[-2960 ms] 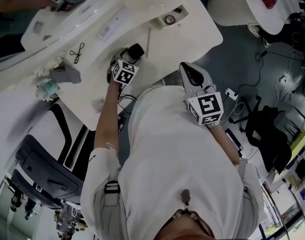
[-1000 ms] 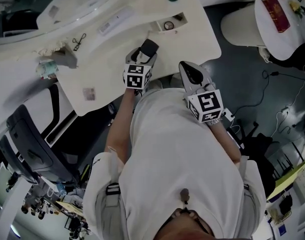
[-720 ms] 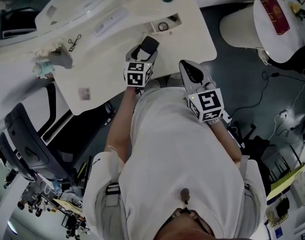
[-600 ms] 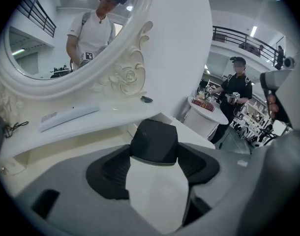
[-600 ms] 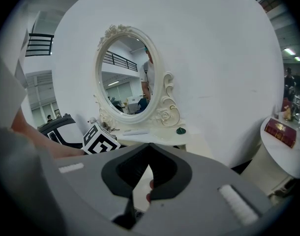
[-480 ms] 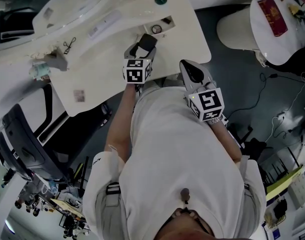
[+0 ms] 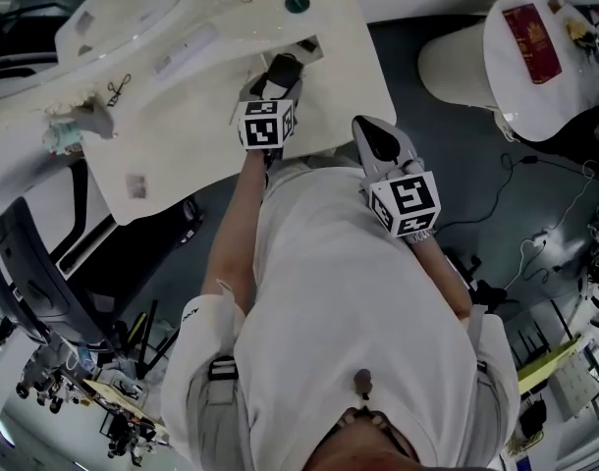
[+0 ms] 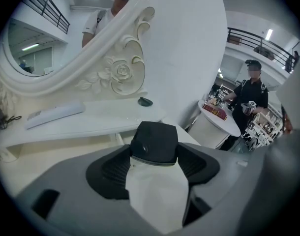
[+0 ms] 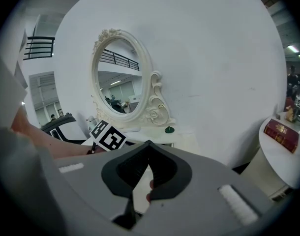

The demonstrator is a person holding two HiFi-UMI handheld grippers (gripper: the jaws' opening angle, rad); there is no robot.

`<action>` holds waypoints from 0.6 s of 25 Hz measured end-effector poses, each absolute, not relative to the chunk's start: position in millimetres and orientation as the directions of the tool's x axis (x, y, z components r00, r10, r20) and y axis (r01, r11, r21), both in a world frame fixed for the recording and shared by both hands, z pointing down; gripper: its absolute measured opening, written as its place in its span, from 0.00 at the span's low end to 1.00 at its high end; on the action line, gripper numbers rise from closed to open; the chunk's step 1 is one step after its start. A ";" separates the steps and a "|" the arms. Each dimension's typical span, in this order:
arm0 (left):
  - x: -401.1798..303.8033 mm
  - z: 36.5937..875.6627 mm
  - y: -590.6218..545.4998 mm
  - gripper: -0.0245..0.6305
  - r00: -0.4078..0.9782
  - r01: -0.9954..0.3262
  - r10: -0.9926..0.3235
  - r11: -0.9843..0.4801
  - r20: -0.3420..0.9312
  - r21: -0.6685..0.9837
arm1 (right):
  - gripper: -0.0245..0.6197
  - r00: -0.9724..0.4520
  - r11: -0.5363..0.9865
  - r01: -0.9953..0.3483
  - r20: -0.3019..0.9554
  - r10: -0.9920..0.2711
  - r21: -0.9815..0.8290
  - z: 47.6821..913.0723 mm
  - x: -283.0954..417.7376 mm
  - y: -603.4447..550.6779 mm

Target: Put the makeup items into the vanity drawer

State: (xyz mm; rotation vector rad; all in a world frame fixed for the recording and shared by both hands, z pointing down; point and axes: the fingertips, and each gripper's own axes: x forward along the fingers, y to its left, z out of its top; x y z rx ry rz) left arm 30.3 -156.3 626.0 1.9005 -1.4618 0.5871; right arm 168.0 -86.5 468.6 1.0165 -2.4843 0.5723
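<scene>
Though half-hidden overhead, black makeup item point(image 8: 154, 140) clenched in left tool point(image 8: 154, 157); right tool point(image 9: 149, 145) closed, empty.

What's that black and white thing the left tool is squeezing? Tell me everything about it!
The makeup item has a black, squarish cap with rounded corners and a slight shine. Below the cap is a plain white body that looks smooth, like plastic. The left tool is shut on it, and the dark ribbed pads press on both sides. The cap points away from the person, toward the mirror. The item is held over the white vanity top. Whether it touches the top cannot be told.
</scene>
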 end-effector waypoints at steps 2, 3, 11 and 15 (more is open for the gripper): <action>33.0 630.1 -160.9 0.51 0.252 -0.966 -0.655 -0.130 0.712 0.223 | 0.05 -0.665 0.657 -0.720 0.497 -0.558 -0.224 469.1 174.4 -91.0; 34.2 632.0 -162.9 0.51 0.244 -0.968 -0.651 -0.119 0.719 0.220 | 0.05 -0.667 0.658 -0.718 0.495 -0.556 -0.227 469.3 177.3 -93.0; 38.0 643.8 -169.6 0.51 0.213 -0.973 -0.634 -0.067 0.743 0.222 | 0.05 -0.675 0.656 -0.713 0.497 -0.546 -0.247 474.5 193.5 -107.8; 35.8 649.4 -177.2 0.50 0.208 -0.973 -0.630 -0.057 0.748 0.222 | 0.05 -0.669 0.637 -0.724 0.494 -0.555 -0.265 477.8 201.5 -117.0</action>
